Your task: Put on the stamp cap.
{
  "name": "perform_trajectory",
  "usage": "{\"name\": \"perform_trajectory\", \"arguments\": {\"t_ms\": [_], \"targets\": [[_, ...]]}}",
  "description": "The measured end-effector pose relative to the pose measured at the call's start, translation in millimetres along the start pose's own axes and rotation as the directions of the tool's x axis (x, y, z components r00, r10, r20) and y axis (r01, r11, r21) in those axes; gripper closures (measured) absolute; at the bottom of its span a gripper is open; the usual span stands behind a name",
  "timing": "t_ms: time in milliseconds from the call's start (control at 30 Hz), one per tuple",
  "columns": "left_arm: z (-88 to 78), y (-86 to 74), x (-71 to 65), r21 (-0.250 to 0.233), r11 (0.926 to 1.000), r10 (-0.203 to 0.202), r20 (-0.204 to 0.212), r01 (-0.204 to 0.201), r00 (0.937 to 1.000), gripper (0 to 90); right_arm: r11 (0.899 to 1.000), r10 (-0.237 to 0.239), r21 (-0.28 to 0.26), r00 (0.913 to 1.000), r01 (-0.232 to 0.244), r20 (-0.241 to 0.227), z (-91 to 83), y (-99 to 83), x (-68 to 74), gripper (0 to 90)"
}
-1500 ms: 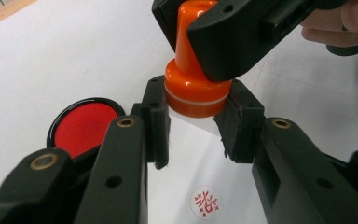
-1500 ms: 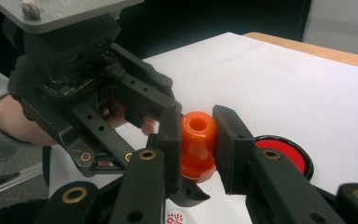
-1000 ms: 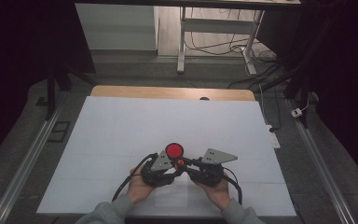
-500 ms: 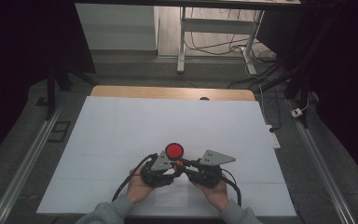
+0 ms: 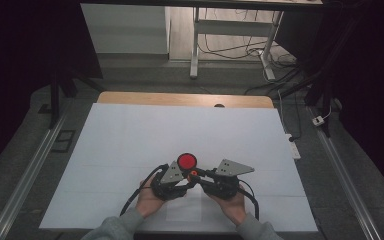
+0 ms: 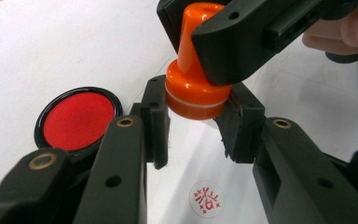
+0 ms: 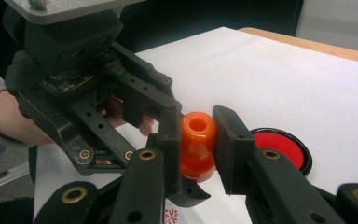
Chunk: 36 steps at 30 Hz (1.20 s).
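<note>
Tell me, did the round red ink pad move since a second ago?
No. The red ink pad sits at the same spot on the white sheet, just beyond both grippers.

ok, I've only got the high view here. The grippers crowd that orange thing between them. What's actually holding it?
Observer: Both are. The left gripper is shut on the orange stamp, at its wide base.
Operator: And the right one?
Observer: The right gripper clamps the narrow handle, higher up.
Operator: Any print on the sheet?
Observer: Yes, one round red mark on the paper, in front of the stamp's base and clear of it.
</note>
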State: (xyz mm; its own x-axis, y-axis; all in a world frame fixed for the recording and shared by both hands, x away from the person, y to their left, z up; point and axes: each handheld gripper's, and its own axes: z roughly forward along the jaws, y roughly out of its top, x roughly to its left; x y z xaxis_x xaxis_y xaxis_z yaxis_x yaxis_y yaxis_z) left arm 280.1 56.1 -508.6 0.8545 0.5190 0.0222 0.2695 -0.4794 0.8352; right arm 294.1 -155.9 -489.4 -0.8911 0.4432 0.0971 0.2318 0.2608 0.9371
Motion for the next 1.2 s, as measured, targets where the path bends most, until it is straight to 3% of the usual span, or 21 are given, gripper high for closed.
{"name": "perform_trajectory", "arguments": {"t_ms": [367, 967, 1200], "targets": [[2.5, -2.5, -0.1, -0.012, 0.9998, -0.015, -0.005, 0.015, 0.9999, 62.6, 1.0, 0.001, 0.007, 1.0, -0.001, 0.007, 0.2, -0.8, -0.8, 72.7], [4.2, -2.9, 2.6, 0.023, 0.9985, -0.05, 0.008, 0.05, 0.9987, 35.7, 1.0, 0.011, 0.006, 0.9999, -0.011, 0.004, -1.2, -1.0, -3.8, 72.7], [2.9, -3.0, 3.5, 0.042, 0.9976, -0.055, 0.013, 0.055, 0.9984, 29.1, 1.0, 0.016, 0.004, 0.9998, -0.016, 0.007, -2.4, -1.3, -5.5, 72.6]]}}
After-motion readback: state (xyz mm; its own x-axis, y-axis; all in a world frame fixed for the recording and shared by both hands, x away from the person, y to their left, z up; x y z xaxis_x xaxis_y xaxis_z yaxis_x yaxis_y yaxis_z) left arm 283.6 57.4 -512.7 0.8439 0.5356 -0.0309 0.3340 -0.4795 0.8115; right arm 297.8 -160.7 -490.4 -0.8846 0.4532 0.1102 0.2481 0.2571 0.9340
